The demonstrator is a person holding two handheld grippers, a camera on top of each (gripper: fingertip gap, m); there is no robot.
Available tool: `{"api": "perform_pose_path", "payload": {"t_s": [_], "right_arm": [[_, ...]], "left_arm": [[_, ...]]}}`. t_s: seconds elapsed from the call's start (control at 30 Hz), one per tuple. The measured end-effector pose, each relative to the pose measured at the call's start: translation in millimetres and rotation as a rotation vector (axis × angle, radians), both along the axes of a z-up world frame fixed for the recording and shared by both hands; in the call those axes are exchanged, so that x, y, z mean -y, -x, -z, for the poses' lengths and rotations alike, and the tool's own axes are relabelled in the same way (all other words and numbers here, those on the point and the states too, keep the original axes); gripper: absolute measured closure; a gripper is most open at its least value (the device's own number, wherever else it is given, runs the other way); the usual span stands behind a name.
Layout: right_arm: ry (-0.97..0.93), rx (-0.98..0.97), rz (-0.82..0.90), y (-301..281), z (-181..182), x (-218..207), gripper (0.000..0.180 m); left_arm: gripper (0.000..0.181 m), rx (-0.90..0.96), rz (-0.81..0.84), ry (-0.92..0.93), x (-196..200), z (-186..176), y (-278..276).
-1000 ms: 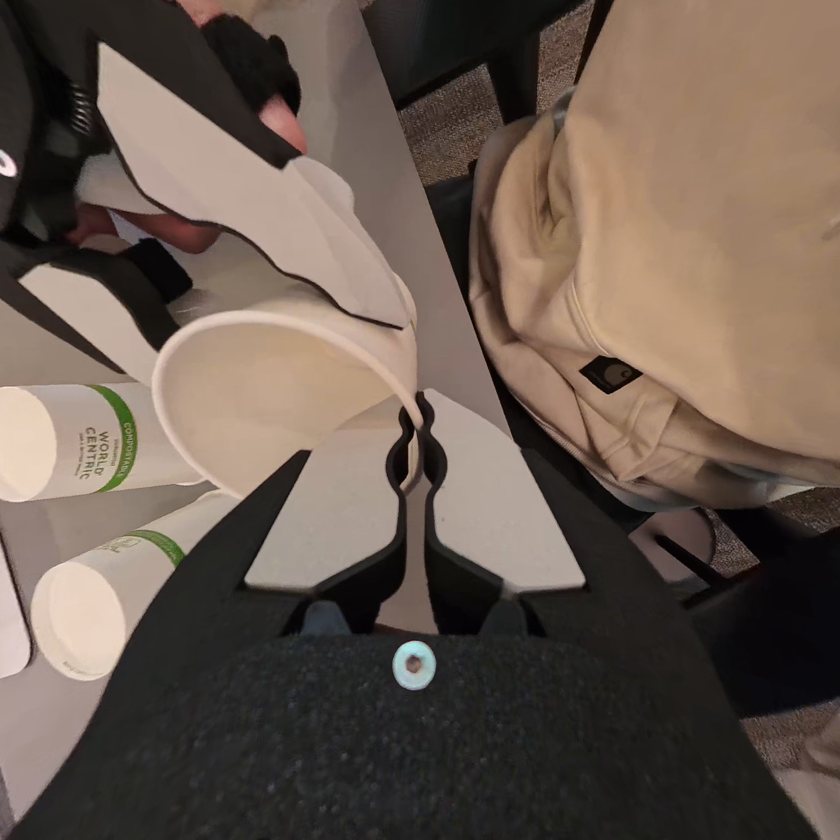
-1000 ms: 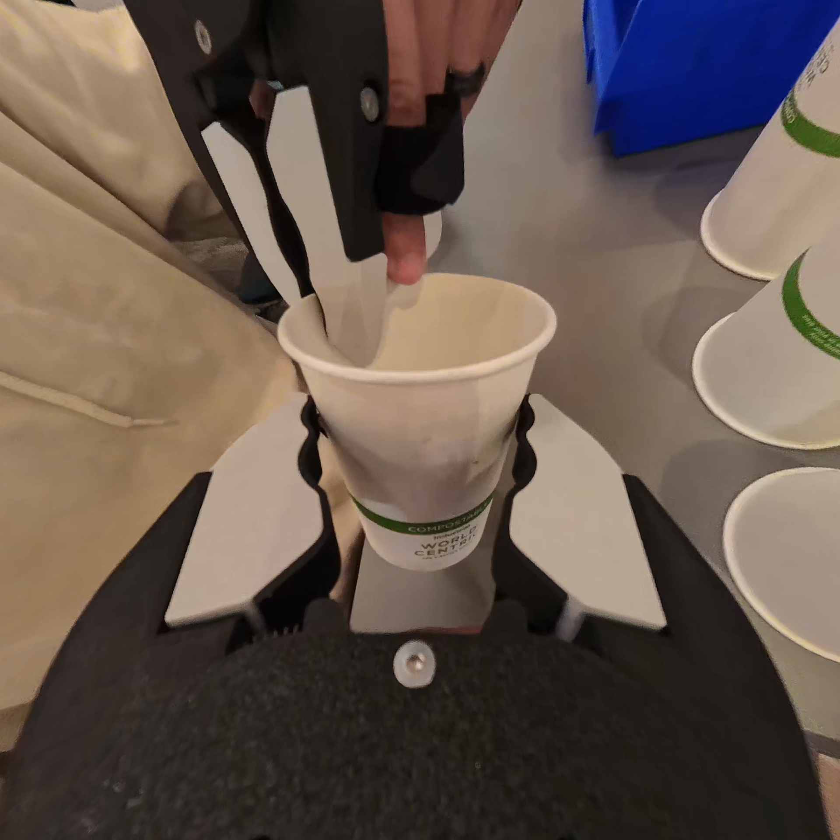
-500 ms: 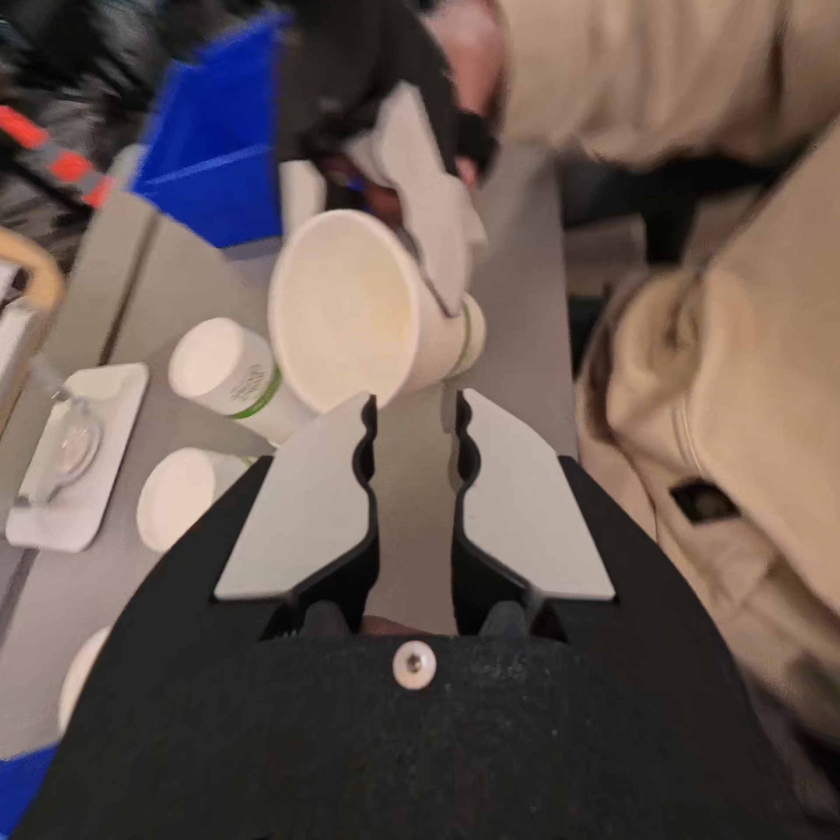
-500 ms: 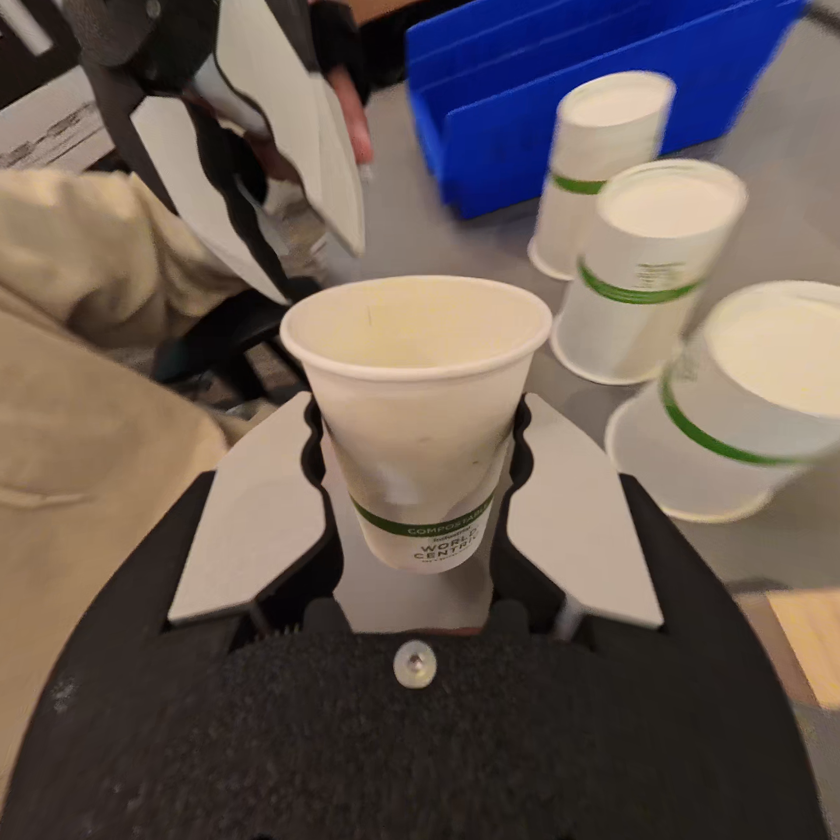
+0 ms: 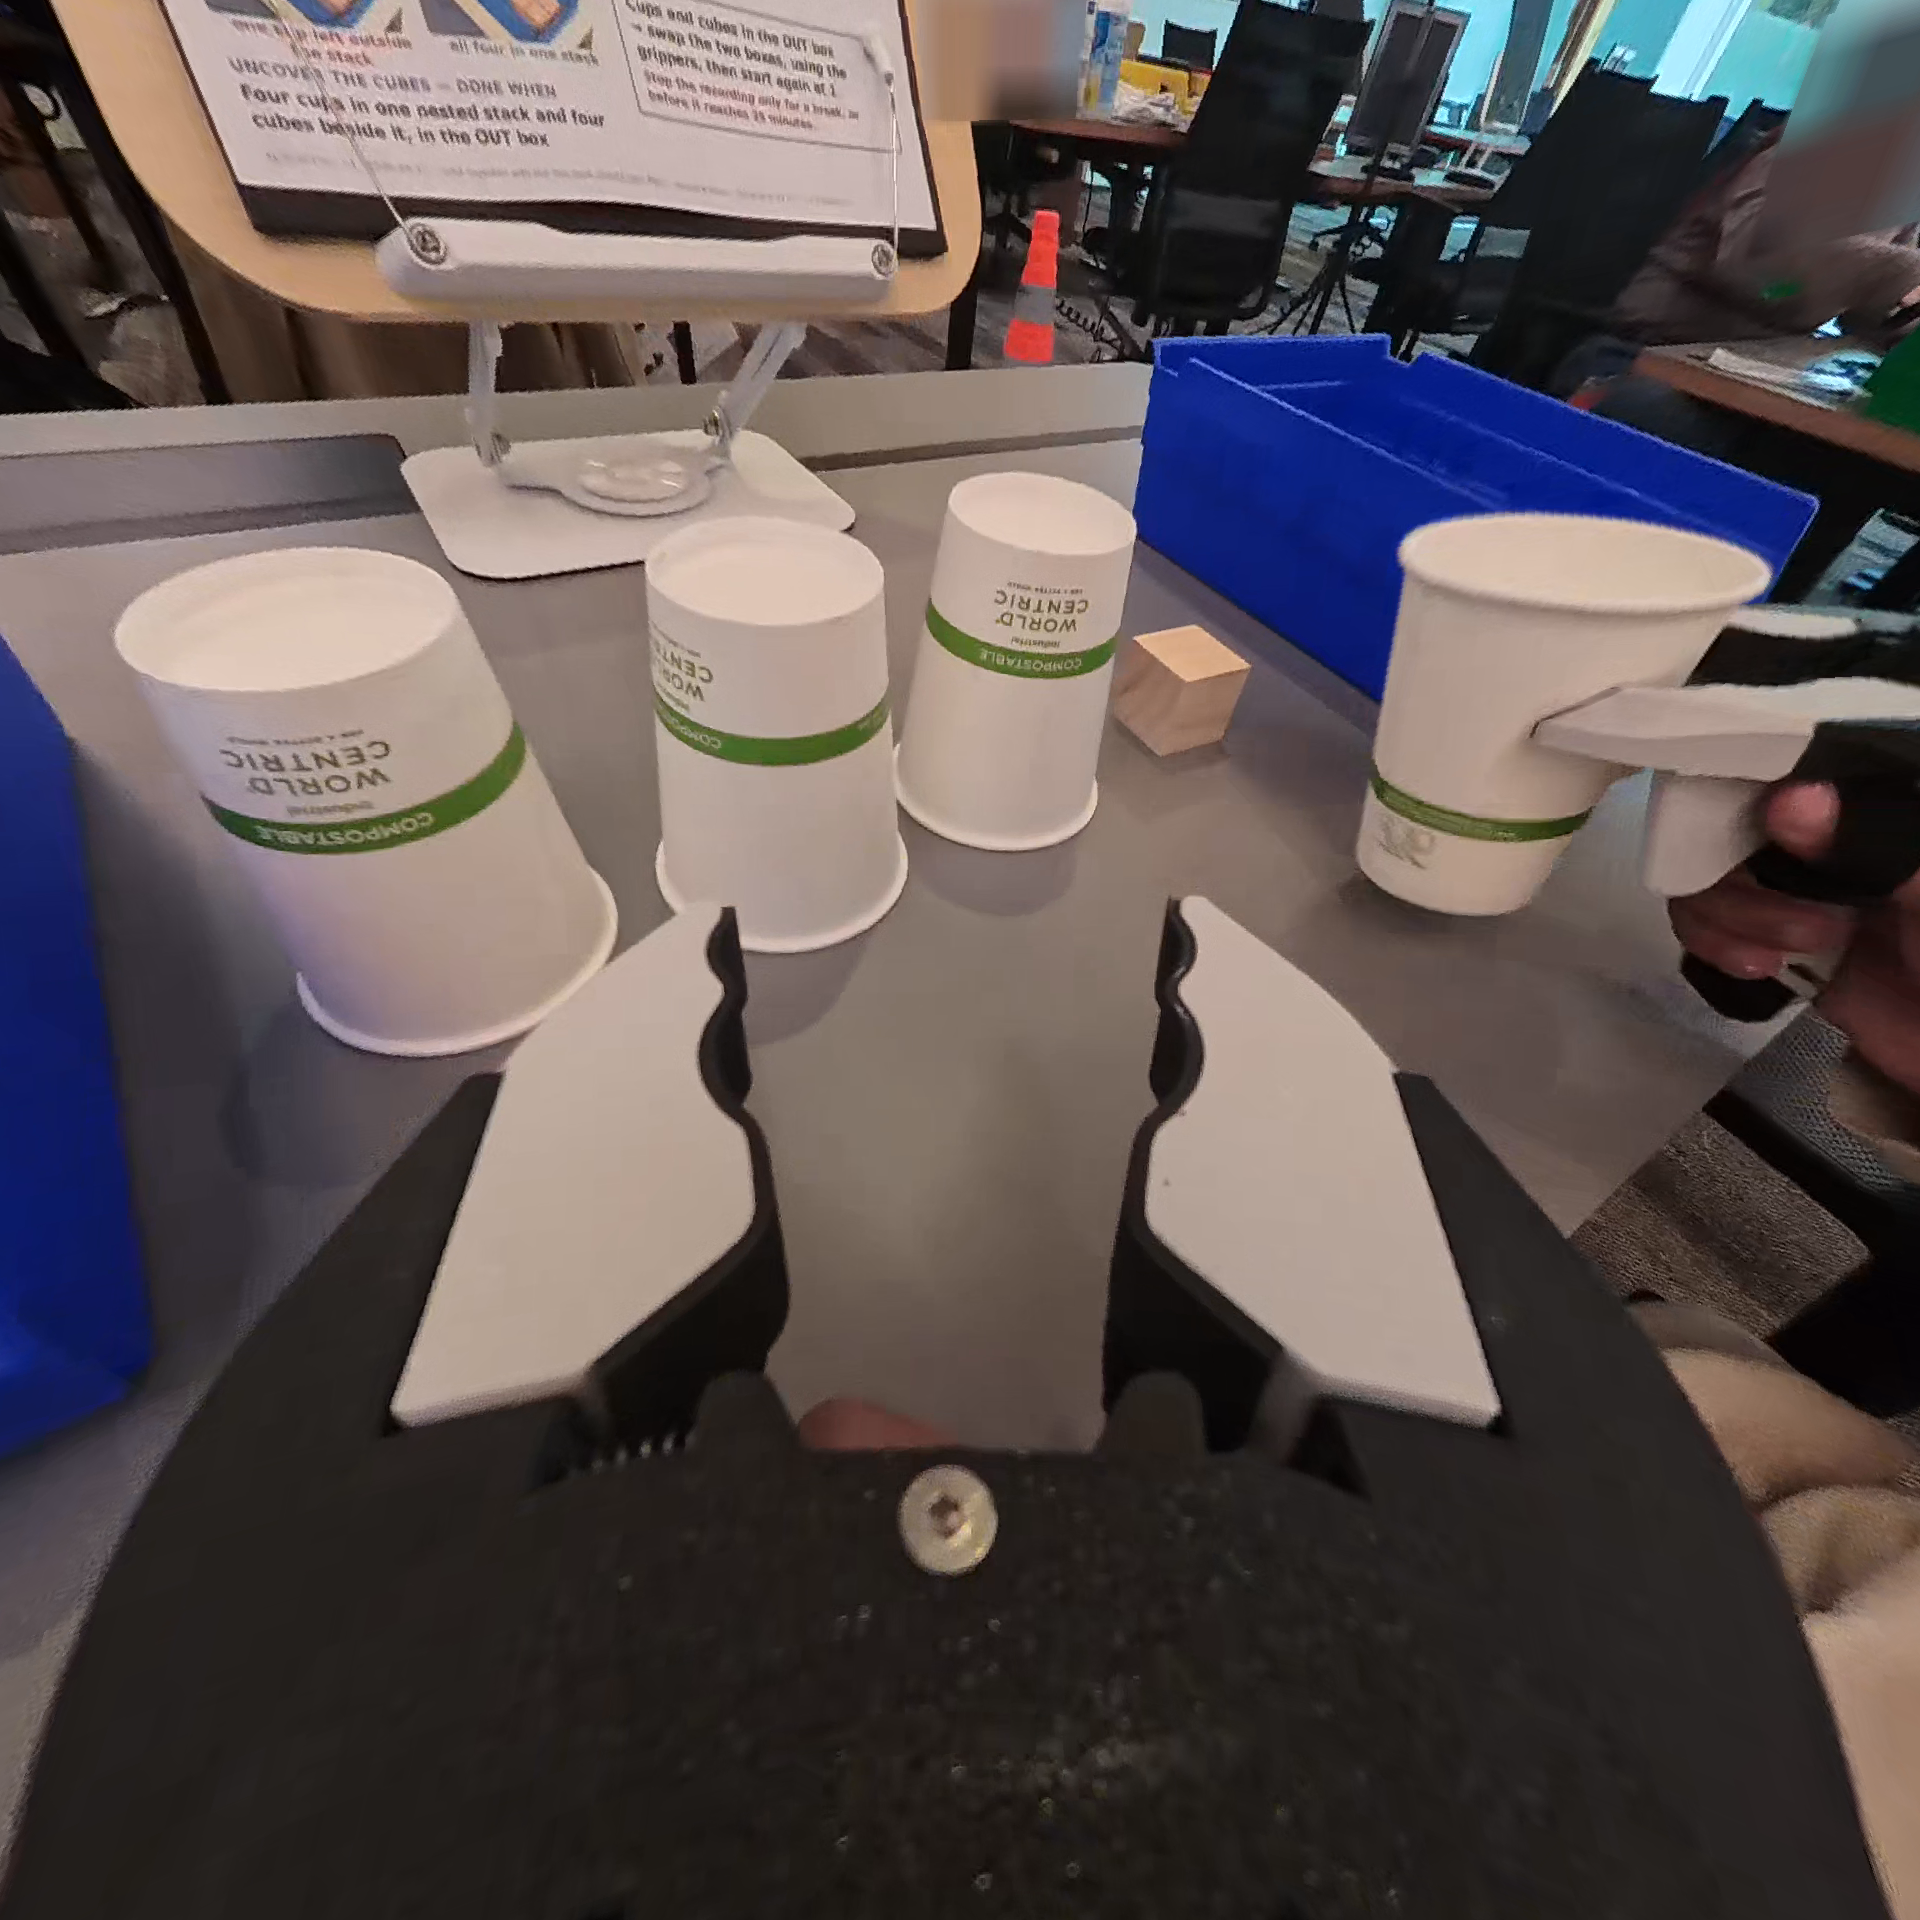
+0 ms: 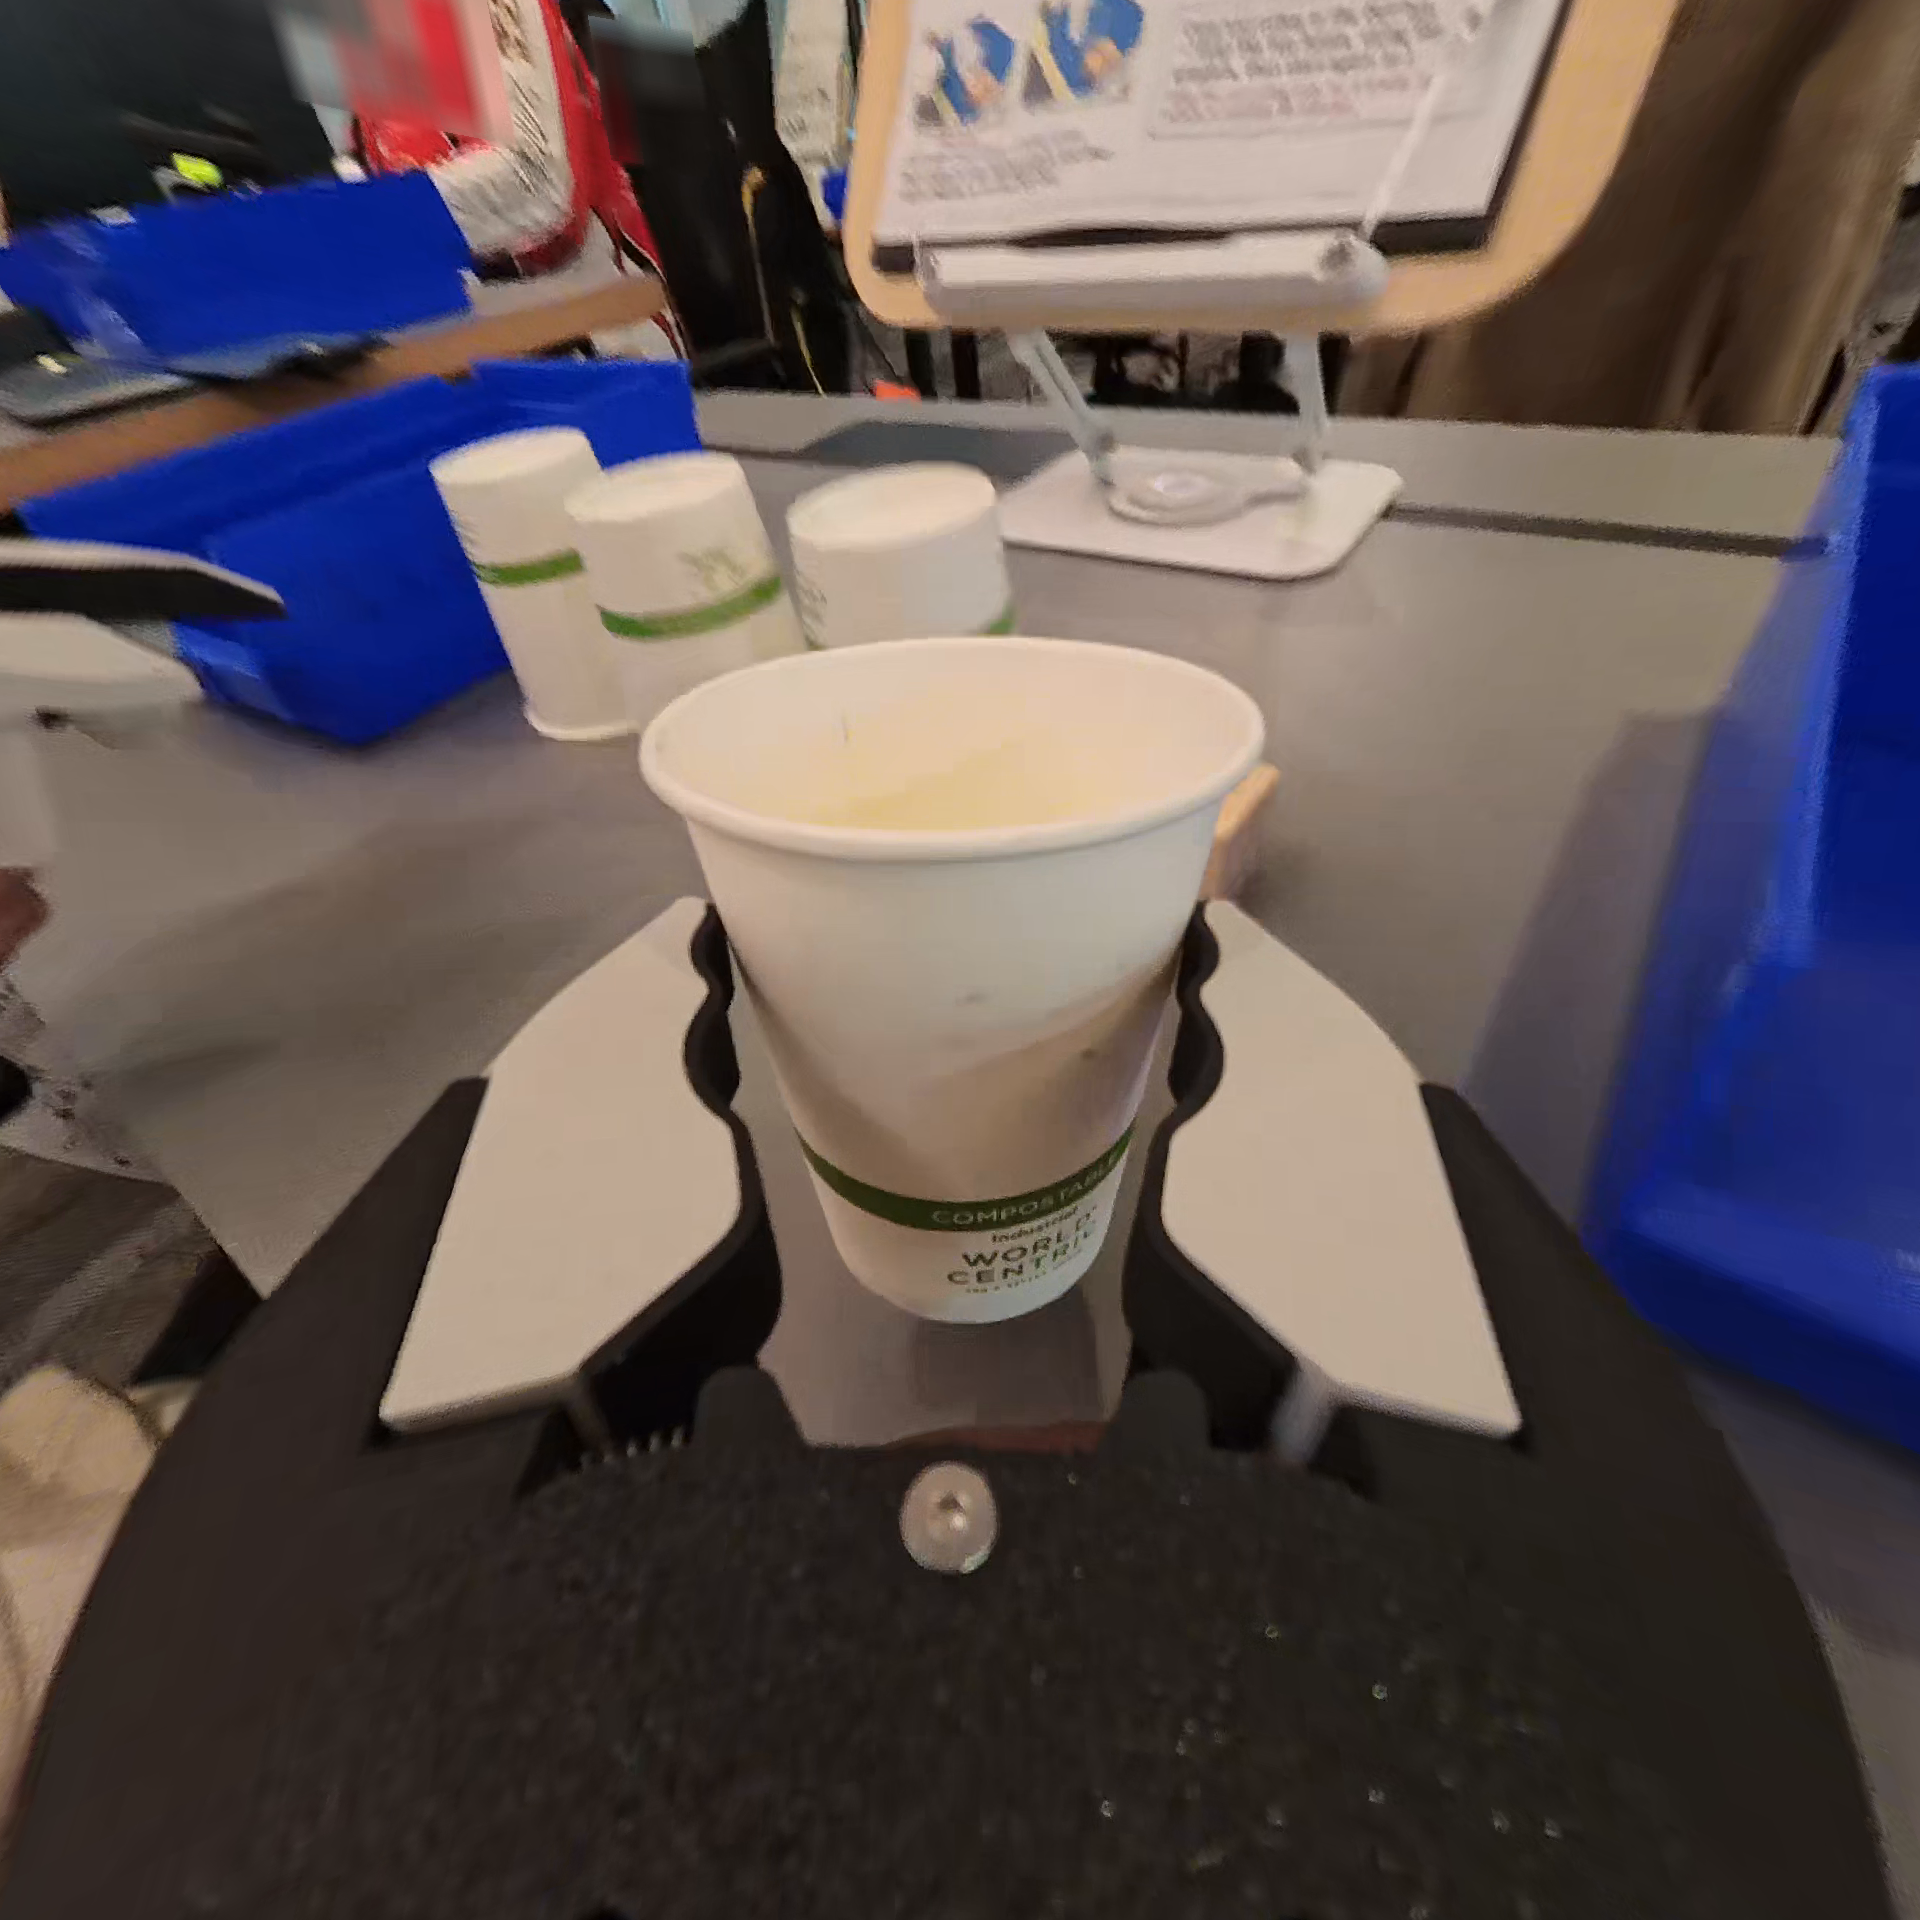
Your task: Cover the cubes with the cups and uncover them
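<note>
My right gripper [image 6: 951,935] is shut on an upright white paper cup [image 6: 956,935] with a green band, mouth up, held just above the grey table. In the left wrist view that cup [image 5: 1527,717] sits at the right in the right gripper's fingers [image 5: 1704,727]. My left gripper [image 5: 951,925] is open and empty over bare table. Three upside-down cups stand in a row ahead of it: left [image 5: 353,800], middle [image 5: 774,727], right [image 5: 1013,665]. A wooden cube [image 5: 1179,686] lies uncovered between the right cup and the held cup; its edge shows behind the held cup [image 6: 1242,821].
A blue bin [image 5: 1455,499] stands at the back right, another blue bin [image 5: 52,1039] at the left edge. A document stand [image 5: 623,488] with an instruction sheet is at the back. The table's front edge [image 5: 1662,1143] runs near the right hand.
My left gripper let go of the cup's rim, opened wide and swung round to face the table. My right gripper turned the same way, keeping the cup upright in its grip.
</note>
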State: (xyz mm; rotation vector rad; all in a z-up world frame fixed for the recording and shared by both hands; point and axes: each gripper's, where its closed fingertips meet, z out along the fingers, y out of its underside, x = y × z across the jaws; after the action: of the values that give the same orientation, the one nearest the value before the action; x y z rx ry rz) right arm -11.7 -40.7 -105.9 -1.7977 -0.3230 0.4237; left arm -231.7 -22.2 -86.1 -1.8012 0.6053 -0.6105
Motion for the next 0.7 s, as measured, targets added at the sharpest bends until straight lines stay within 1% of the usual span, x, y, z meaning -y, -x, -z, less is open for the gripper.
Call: {"api": "perform_pose_path", "payload": {"t_s": [0.07, 0.17, 0.23, 0.3, 0.53, 0.7], "right_arm": [[0.03, 0.028, 0.026, -14, 14, 5, 0.097], [-0.005, 0.019, 0.041, -24, 8, 9, 0.097], [0.04, 0.063, 0.056, -29, 16, 9, 0.097], [0.098, 0.046, 0.044, -29, 23, 13, 0.097], [0.158, 0.08, 0.054, -37, 26, 30, 0.098], [0.175, 0.12, 0.056, -41, 31, 31, 0.102]], "left_arm": [[0.107, -0.006, 0.01, -0.021, 0, -1, -1], [0.108, -0.015, 0.035, -0.013, 1, 2, -6], [0.108, -0.028, 0.055, 0.004, 4, 7, -10], [0.108, -0.053, 0.052, 0.008, 4, 11, -10], [0.109, -0.057, 0.059, 0.002, 5, 9, -8], [0.108, -0.069, 0.058, 0.027, 4, 14, -8]]}}
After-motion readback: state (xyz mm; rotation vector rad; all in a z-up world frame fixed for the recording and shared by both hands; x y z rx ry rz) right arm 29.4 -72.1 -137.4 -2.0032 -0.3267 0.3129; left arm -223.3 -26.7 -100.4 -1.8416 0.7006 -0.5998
